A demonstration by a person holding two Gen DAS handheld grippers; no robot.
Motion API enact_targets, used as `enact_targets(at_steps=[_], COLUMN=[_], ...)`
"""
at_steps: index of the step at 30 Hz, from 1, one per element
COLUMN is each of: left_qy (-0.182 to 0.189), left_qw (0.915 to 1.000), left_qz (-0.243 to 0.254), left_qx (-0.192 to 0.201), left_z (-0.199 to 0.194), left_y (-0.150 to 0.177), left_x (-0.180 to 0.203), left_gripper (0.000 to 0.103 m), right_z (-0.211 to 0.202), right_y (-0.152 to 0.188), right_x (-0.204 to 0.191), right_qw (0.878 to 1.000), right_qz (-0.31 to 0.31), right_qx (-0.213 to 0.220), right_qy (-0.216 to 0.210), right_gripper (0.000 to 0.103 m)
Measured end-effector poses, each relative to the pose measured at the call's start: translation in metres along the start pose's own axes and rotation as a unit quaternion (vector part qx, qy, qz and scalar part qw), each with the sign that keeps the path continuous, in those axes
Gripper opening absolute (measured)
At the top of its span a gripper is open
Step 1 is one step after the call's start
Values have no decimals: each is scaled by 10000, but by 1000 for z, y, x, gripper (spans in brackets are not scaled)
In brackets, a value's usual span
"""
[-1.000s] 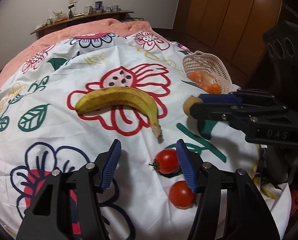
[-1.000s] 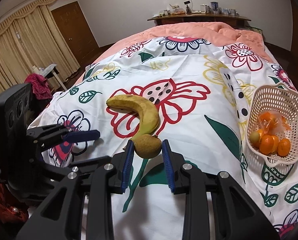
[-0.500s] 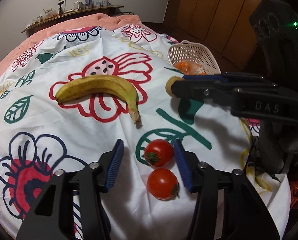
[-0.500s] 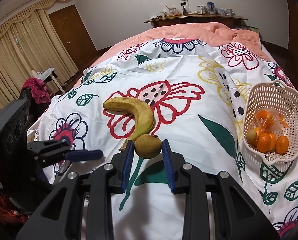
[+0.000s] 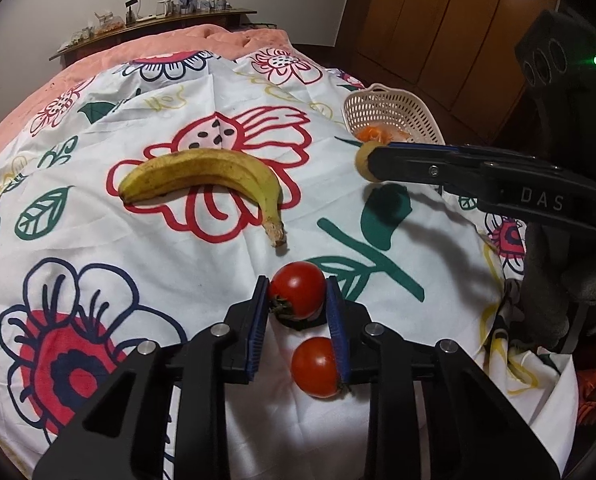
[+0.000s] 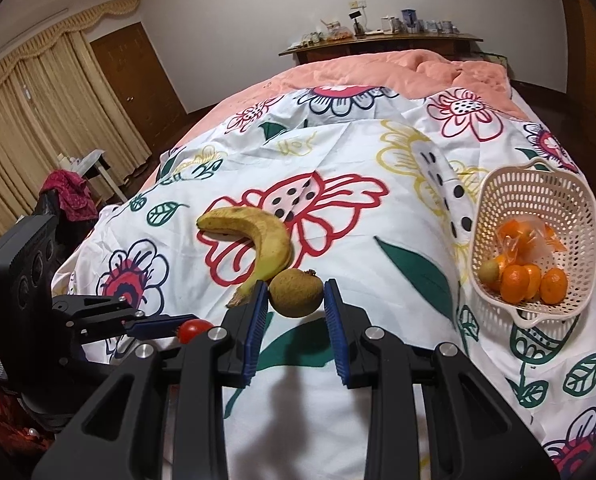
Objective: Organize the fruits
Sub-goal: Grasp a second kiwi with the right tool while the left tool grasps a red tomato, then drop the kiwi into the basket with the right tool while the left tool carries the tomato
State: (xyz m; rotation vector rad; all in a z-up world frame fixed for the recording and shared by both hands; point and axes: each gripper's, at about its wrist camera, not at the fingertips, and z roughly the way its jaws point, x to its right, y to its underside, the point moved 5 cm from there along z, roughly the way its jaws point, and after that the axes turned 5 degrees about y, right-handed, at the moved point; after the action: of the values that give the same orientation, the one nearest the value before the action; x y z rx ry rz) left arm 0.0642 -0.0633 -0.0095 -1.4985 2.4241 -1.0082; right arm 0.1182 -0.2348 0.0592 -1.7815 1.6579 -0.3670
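left gripper (image 5: pixel 298 300): fingers clamped on a tomato (image 5: pixel 298 288), near edge of bed | second tomato (image 5: pixel 316 366): on floral sheet (image 5: pixel 97 264), just nearer | banana (image 5: pixel 201 176): farther, mid-sheet | right gripper (image 6: pixel 295 300): fingers pinching a kiwi (image 6: pixel 295 293), lifted beside banana's stem | basket (image 6: pixel 538 192): far right, holding oranges (image 6: pixel 532 282)
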Motion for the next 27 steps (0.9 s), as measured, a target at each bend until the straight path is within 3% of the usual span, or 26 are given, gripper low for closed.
enact_targets(at_steps=[13,27], left_qy=[-126,-222], left_qw=[9994,9988], left_qz=[120,144], left_qx=[302,403], left_z=[-17,-20], left_y=[-23,-36], left_x=[10,18], left_gripper=[29,29], right_z=[-25,-34], right_y=[-11,-5], right_x=[60,158], right_qw=[9964,9801], right_qz=[610,1552], right_qx=[379,533], right_qy=[442,1117], right_gripper=[29,29])
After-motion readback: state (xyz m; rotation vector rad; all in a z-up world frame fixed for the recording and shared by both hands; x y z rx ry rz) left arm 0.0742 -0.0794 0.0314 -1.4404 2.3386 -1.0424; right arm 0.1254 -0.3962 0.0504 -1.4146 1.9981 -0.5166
